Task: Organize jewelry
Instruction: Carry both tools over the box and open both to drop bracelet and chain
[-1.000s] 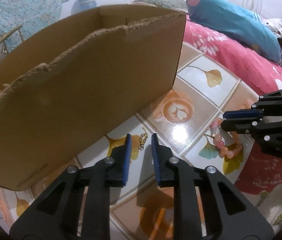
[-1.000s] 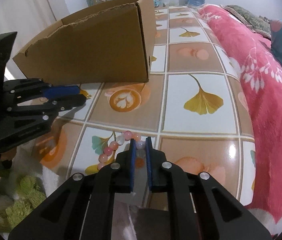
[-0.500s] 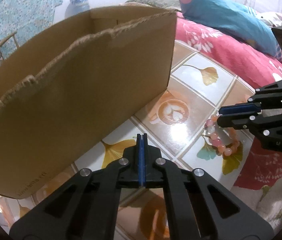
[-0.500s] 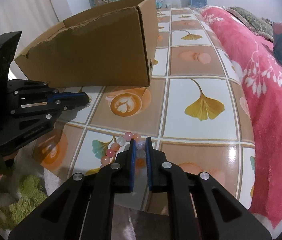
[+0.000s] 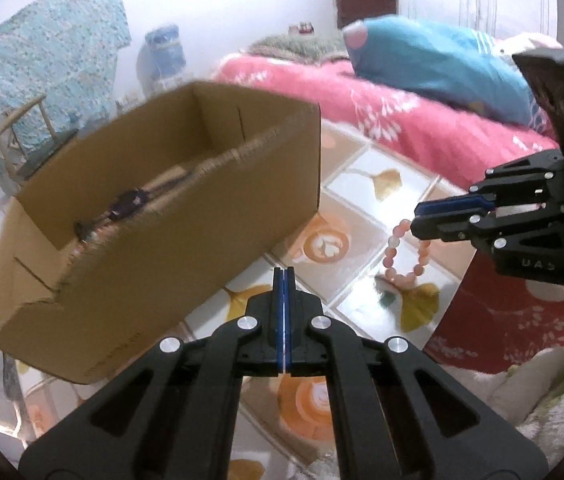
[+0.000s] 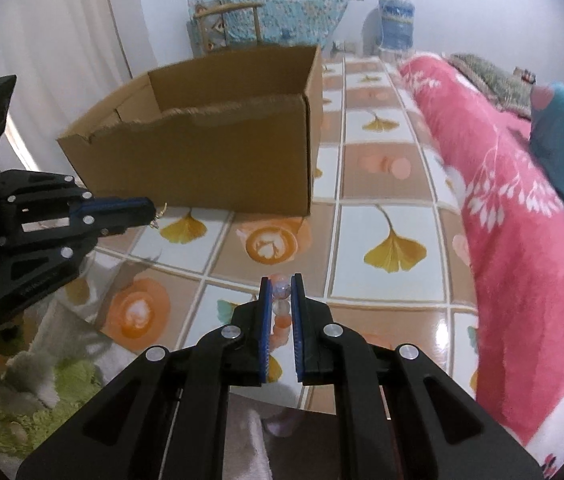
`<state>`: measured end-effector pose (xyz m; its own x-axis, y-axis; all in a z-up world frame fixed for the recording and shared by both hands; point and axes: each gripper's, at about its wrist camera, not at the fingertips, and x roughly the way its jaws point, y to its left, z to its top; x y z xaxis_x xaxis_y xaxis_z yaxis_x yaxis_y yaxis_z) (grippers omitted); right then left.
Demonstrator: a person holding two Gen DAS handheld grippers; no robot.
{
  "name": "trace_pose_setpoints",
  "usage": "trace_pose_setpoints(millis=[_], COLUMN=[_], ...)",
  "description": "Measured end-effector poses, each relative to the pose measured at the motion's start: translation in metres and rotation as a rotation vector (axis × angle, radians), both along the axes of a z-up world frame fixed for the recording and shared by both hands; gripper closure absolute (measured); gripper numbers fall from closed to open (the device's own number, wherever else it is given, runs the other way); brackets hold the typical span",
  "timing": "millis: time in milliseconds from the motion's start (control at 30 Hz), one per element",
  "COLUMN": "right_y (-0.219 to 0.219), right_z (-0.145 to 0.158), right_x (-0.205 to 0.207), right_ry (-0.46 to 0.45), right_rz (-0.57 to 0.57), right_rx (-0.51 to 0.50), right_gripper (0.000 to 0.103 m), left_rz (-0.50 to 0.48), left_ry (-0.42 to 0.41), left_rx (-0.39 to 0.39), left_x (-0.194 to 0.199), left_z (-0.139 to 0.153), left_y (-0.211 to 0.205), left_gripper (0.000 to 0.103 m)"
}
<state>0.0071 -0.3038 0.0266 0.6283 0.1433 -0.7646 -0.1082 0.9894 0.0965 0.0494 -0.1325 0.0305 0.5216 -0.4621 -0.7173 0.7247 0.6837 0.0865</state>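
Note:
An open cardboard box (image 5: 185,216) stands on the tiled floor; it also shows in the right wrist view (image 6: 217,152). Dark jewelry (image 5: 121,208) lies inside it. My left gripper (image 5: 284,276) is shut on a small gold chain (image 6: 158,216), which dangles from its tips above the floor in front of the box. My right gripper (image 6: 280,292) is shut on a pink bead bracelet (image 5: 406,252) and holds it lifted, hanging off the floor, to the right of the box.
A bed with a pink floral cover (image 6: 502,240) and a blue pillow (image 5: 442,68) runs along the right. A green and white fluffy rug (image 6: 21,380) lies near me. A chair (image 6: 227,24) and a water jug (image 6: 396,24) stand at the far wall.
My left gripper closed on the gold chain and lifted it. My right gripper raised the pink bracelet off the floor. Both now sit higher, and the box's inside is visible.

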Motion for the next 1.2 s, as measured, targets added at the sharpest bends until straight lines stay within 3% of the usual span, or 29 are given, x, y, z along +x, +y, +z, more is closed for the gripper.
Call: trace_pose_setpoints(millis=[333,633,800,1033,1067,1133,1200], right_y=[0.015,0.033,0.045,0.052,0.053,0.055,0.060], right_z=[0.065,0.132,0.142,0.110,0.105,0.096,0.091], right_x=[0.001,0.037,0.076,0.138,0.145,0.159,0.171], right_ry=[-0.185,-0.399,-0.452,-0.329,-0.304,-0.258,-0.215], right_rz=[0.039,0.110,0.172,0.247,0.256,0.276,0.292], right_rx=[-0.088,-0.090,-0.072,-0.021,-0.020,-0.013,-0.004], right_gripper=[0.094,0.093,0.093,0.093,0.093,0.093,0.094], left_rz=[0.025,0.088,0.122,0.151,0.149,0.153,0.154], left_ry=[-0.153,-0.233,-0.094,0.114,0.137,0.166,0.172], left_rx=[-0.114,-0.213,-0.213,-0.216,-0.221,-0.228,-0.245], left_x=[-0.004,0.038,0.086,0.119,0.121,0.123,0.122], left_z=[0.064,0.105,0.087,0.042,0.037,0.029,0.026], left_y=[0.024,0.041,0.041,0.051,0.052,0.055,0.059], left_gripper=[0.103,0.103,0.103,0.102,0.101,0.080,0.077])
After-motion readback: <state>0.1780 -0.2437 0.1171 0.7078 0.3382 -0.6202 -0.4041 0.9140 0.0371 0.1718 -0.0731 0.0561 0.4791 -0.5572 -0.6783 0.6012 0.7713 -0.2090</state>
